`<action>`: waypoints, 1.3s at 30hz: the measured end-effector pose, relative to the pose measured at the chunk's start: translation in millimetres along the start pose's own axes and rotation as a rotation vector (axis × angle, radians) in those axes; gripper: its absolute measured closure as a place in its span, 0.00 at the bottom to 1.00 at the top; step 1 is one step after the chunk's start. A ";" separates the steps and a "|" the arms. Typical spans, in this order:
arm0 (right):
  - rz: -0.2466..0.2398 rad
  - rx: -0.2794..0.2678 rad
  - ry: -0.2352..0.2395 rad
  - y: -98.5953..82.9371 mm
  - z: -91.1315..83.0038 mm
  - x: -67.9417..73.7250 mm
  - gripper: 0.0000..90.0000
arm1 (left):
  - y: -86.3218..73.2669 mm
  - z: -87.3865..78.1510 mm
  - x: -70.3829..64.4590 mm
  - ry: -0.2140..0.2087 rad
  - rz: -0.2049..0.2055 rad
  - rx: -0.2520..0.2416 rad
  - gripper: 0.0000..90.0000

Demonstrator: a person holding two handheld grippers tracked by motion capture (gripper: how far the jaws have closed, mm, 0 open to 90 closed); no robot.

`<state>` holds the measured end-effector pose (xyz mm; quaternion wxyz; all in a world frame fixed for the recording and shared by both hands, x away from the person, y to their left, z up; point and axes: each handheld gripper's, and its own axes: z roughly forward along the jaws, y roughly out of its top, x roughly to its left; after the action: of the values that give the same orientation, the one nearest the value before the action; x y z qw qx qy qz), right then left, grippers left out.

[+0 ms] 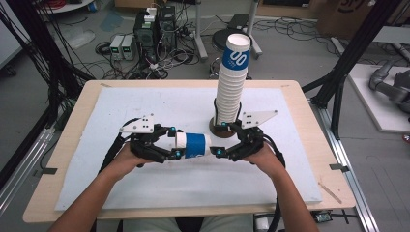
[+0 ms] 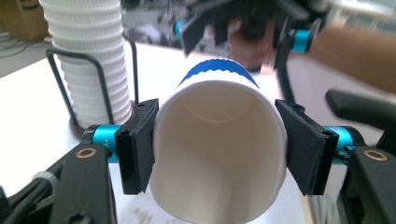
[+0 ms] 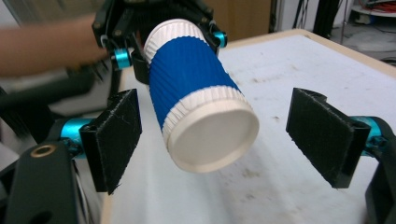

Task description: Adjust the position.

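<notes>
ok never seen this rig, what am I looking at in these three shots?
No robot: a person holds a hand-operated two-jaw tool in each hand. The high view looks down on the white-covered table; the other two cameras ride on the tools. The left tool is shut on the rim end of a blue-and-white ribbed paper cup, held sideways; its camera looks into the cup's open mouth. The right tool is open, its jaws either side of the cup's base without touching. Behind stands a tall stack of white paper cups in a black wire holder.
</notes>
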<state>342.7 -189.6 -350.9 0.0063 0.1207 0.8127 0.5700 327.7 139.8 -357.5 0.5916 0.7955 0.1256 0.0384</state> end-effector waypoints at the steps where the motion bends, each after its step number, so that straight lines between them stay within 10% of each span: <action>1: -0.029 0.023 -0.016 4.5 -0.9 1.9 0.21 | 1.9 0.6 -0.4 0.004 0.002 0.015 0.37; 14: -0.349 0.407 -0.079 44.2 34.3 22.9 0.21 | 25.3 9.7 -1.7 0.027 0.070 0.209 0.37; 39: -0.394 0.614 -0.056 42.2 77.3 26.6 0.33 | 30.9 25.0 -4.9 0.009 0.078 0.339 0.37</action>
<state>336.3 -99.1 -335.4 0.1021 -0.0265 0.9530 0.2840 333.0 107.0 -335.1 0.4463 0.8880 0.1021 0.0431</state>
